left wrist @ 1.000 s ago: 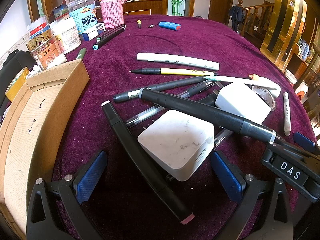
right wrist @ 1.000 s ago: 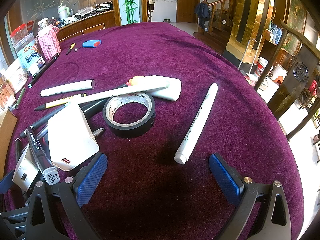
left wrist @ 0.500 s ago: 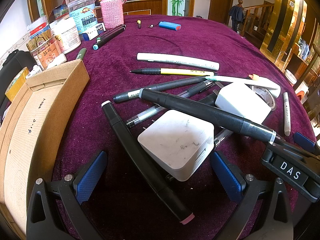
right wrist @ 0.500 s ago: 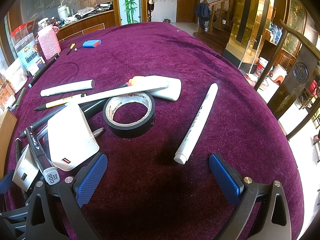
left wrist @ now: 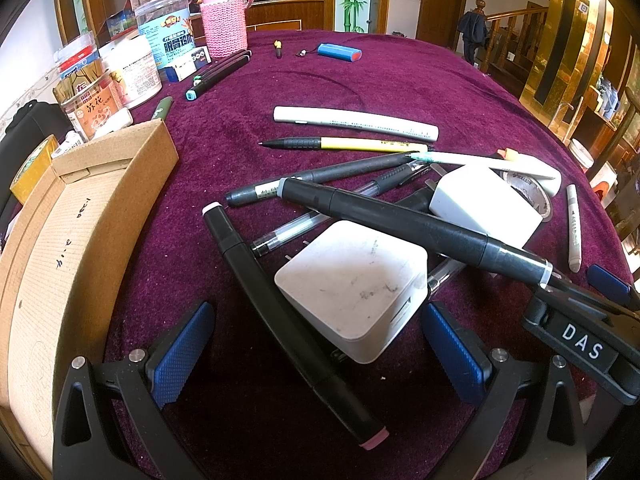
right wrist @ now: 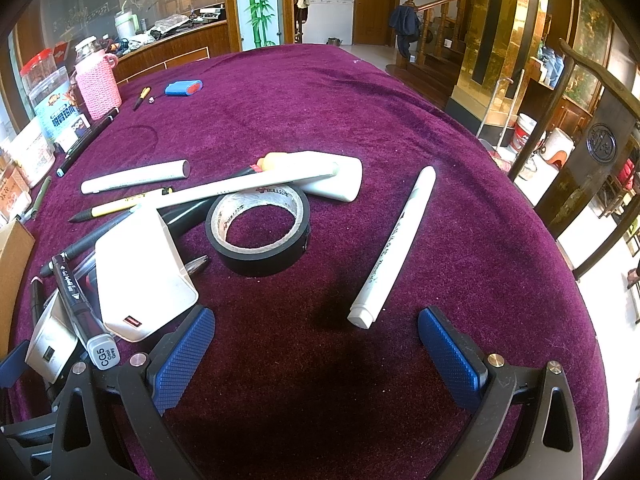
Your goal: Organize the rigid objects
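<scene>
A heap of pens and markers lies on the purple cloth. My left gripper (left wrist: 320,352) stands open, straddling a white square charger (left wrist: 352,288) and a long black marker (left wrist: 288,312). A second black marker (left wrist: 412,232) rests across a smaller white charger (left wrist: 480,204). An open cardboard box (left wrist: 80,216) sits to the left. In the right wrist view my right gripper (right wrist: 316,356) is open over bare cloth, with a white marker (right wrist: 396,240) just ahead between the fingers, a black tape roll (right wrist: 260,236) further left and the smaller white charger (right wrist: 140,276) by the left finger.
Jars, a pink knitted bottle (left wrist: 224,28) and boxes line the far left edge. A blue case (left wrist: 340,52) lies at the back. A white tube (right wrist: 332,176) and long white pen (left wrist: 356,122) lie mid-table. The table edge drops off at right beside a dark chair (right wrist: 592,160).
</scene>
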`<move>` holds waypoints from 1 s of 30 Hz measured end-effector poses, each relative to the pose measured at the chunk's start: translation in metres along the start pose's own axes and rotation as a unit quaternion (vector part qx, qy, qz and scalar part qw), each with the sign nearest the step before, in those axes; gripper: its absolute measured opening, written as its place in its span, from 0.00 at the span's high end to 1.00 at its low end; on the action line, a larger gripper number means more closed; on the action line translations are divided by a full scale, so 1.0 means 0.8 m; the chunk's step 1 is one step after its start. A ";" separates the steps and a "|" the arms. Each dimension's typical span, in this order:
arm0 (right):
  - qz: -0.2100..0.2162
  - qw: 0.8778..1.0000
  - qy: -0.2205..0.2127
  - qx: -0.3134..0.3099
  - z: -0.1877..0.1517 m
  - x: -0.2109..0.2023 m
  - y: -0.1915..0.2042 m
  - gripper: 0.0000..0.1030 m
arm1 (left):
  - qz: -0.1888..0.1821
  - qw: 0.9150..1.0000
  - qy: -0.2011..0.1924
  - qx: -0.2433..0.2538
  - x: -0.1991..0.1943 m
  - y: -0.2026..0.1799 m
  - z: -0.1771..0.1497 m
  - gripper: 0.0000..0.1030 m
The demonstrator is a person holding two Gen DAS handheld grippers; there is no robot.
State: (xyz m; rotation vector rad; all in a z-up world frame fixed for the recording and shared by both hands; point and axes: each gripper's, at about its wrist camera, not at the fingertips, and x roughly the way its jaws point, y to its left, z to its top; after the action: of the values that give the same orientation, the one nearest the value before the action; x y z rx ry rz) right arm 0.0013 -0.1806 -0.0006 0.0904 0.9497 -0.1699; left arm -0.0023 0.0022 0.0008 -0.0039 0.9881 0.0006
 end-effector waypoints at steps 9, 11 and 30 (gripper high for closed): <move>0.009 0.999 0.031 -0.009 0.006 0.000 -0.005 0.01 | -0.001 1.000 0.001 0.000 0.000 0.001 0.000 0.01; 0.008 0.999 0.032 -0.011 0.006 0.000 -0.004 0.01 | -0.001 1.000 0.003 0.003 -0.001 0.000 0.003 0.00; 0.003 0.999 0.038 -0.014 0.003 -0.002 -0.002 0.01 | 0.001 1.000 0.006 0.016 0.000 -0.006 0.005 0.00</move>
State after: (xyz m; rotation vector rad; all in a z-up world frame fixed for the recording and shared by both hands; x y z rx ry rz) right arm 0.0021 -0.1822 0.0017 0.0746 1.0275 -0.1474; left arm 0.0010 -0.0026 0.0033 0.0269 1.0002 -0.0131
